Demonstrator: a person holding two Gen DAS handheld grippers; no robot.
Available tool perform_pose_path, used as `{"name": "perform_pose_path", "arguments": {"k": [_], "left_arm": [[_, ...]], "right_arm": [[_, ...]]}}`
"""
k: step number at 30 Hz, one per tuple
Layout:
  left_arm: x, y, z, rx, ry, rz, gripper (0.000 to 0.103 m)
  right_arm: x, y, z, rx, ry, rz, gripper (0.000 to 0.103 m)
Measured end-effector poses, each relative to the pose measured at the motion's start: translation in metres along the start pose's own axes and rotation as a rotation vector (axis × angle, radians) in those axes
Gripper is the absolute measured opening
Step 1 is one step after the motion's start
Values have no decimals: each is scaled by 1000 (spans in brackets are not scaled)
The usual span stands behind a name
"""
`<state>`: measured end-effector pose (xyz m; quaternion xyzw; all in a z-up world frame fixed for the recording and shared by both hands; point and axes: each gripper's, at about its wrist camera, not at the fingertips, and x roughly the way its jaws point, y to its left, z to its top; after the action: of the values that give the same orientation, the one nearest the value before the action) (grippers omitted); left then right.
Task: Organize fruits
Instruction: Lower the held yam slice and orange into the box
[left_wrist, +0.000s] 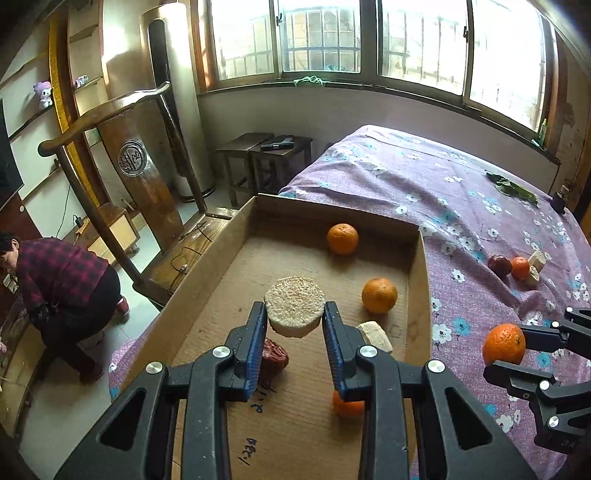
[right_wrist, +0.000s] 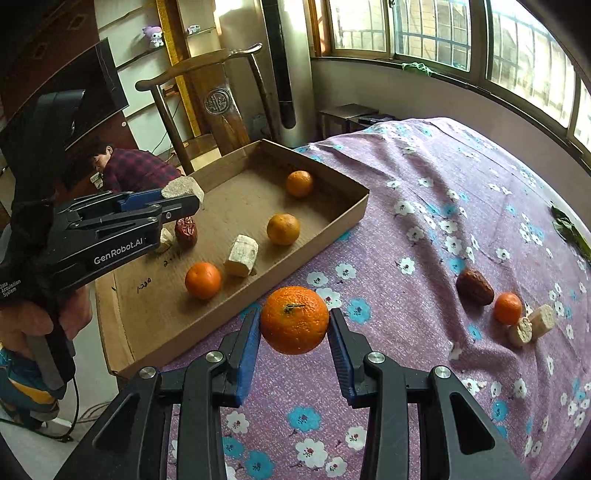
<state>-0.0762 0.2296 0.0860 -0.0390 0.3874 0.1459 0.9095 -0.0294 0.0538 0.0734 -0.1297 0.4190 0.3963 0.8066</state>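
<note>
My left gripper (left_wrist: 294, 320) is shut on a pale cut stalk piece (left_wrist: 294, 305), held above the cardboard tray (left_wrist: 419, 280). In the tray lie three oranges (left_wrist: 342, 239) (left_wrist: 379, 295) (left_wrist: 347, 404), a red date (left_wrist: 274, 355) and another pale piece (left_wrist: 375, 335). My right gripper (right_wrist: 293, 325) is shut on an orange (right_wrist: 294, 319) over the purple floral bedspread (right_wrist: 424, 229), just right of the tray's (right_wrist: 356, 216) near edge. On the spread to the right lie a date (right_wrist: 474, 287), a small orange (right_wrist: 508, 308) and two pale pieces (right_wrist: 532, 325).
A wooden chair (left_wrist: 140, 177) stands beyond the tray's left side. A person in a plaid shirt (left_wrist: 59, 273) crouches on the floor at left. Small dark tables (left_wrist: 266, 162) sit under the window. Green leaves (left_wrist: 511, 188) lie at the bed's far right.
</note>
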Motion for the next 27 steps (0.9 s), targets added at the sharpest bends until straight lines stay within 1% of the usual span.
{"name": "perform_pose_path", "arguments": {"k": [3, 7, 10, 13, 19, 27], "left_arm": [[6, 9, 6, -5, 1, 14, 30], [18, 21, 10, -19, 34, 7, 30], [25, 28, 14, -20, 40, 29, 30], [32, 35, 17, -28, 53, 27, 30], [48, 43, 25, -44, 87, 22, 30], [57, 48, 30, -50, 98, 21, 30]], "right_arm": [[6, 6, 6, -17, 4, 11, 41], [15, 15, 13, -39, 11, 35, 41], [23, 22, 17, -57, 23, 55, 41], [31, 29, 21, -75, 32, 76, 41], [37, 44, 28, -108, 34, 121, 41], [46, 63, 28, -144, 52, 184, 41]]}}
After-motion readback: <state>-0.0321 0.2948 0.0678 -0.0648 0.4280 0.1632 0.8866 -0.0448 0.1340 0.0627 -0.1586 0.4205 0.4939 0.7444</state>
